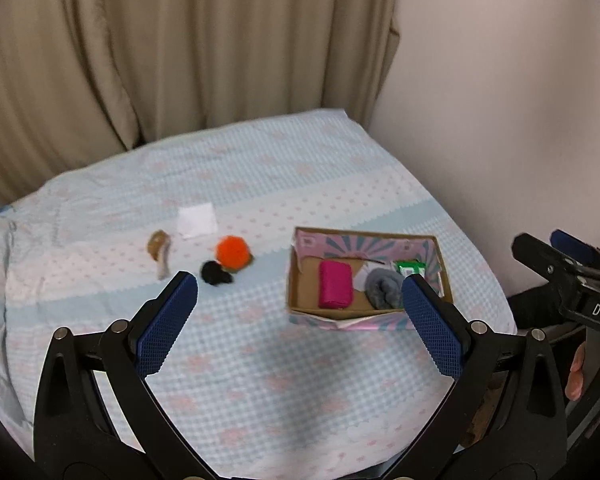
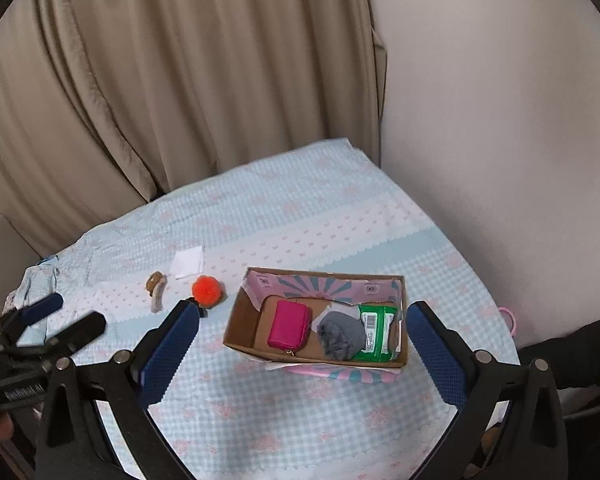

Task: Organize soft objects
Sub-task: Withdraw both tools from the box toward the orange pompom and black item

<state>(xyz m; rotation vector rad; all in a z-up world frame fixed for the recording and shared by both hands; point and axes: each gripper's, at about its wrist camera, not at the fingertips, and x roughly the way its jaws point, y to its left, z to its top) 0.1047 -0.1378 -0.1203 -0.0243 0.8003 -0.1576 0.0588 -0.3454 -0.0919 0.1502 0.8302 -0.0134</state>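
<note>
A cardboard box (image 1: 296, 280) (image 2: 236, 320) sits on the bed at right. It holds a pink pouch (image 1: 335, 284) (image 2: 289, 324), a grey cloth (image 1: 384, 288) (image 2: 338, 334) and a green tissue pack (image 1: 410, 267) (image 2: 376, 330). Left of the box lie an orange pom-pom (image 1: 231, 253) (image 2: 207, 290), a black fuzzy item (image 1: 216, 274), a brown scrunchie (image 1: 160, 254) (image 2: 156, 286) and a white folded cloth (image 1: 197, 220) (image 2: 188, 263). My left gripper (image 1: 300, 292) is open and empty above the bedspread. My right gripper (image 2: 304, 320) is open and empty, held in front of the box.
The bed (image 1: 260, 380) (image 2: 300, 420) has a light blue checked cover. Beige curtains (image 1: 160, 40) hang behind and a plain wall (image 1: 500, 100) stands at right. The right gripper also shows at the left wrist view's right edge (image 1: 560, 264), and the left gripper at the right wrist view's left edge (image 2: 52, 320).
</note>
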